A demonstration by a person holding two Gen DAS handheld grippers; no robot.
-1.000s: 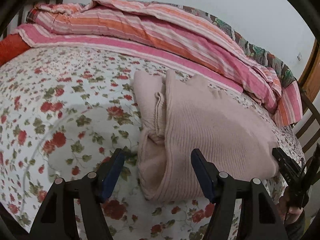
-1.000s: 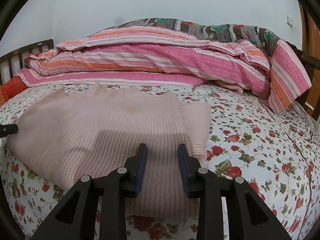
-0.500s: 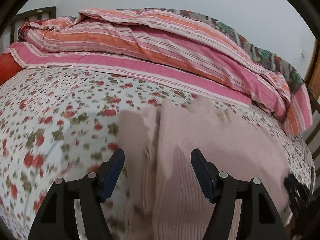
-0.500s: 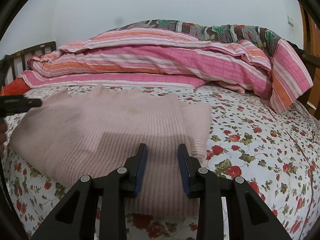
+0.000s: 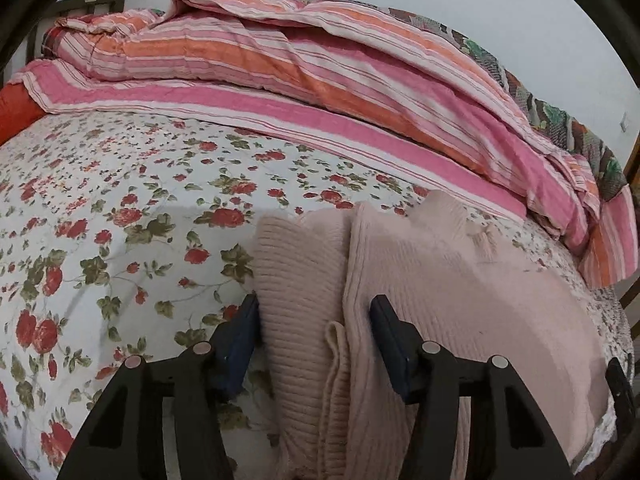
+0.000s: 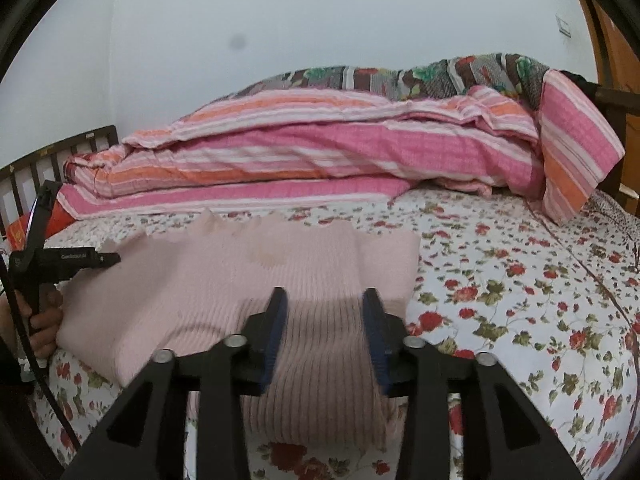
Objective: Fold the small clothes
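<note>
- A pale pink ribbed knit sweater (image 5: 460, 280) lies folded on the bed's floral sheet (image 5: 120, 208), with the long folded bulk to one side and a narrower folded strip, seemingly a sleeve, alongside it.
- The left gripper (image 5: 314, 332) has its jaws spread wide, one blue-padded finger on either side of the narrower folded strip; the left pad sits at the strip's outer edge, the right pad against the fold of the main body. The knit lies loose between the pads, not squeezed.
- The right gripper (image 6: 325, 334) is also parted, its two pads standing over the near edge of the sweater with ribbed fabric between them; whether the pads press the cloth cannot be told.
- In the right wrist view the left gripper's black body shows at the sweater's far left end, held by the person's hand (image 6: 42, 320).
- A pink-and-orange striped quilt (image 6: 320, 152) is heaped along the far side of the bed, with a darker patterned blanket (image 6: 420, 74) behind it.
- A dark wooden slatted headboard (image 6: 52, 152) stands at the left, before a plain white wall (image 6: 320, 20).
</note>
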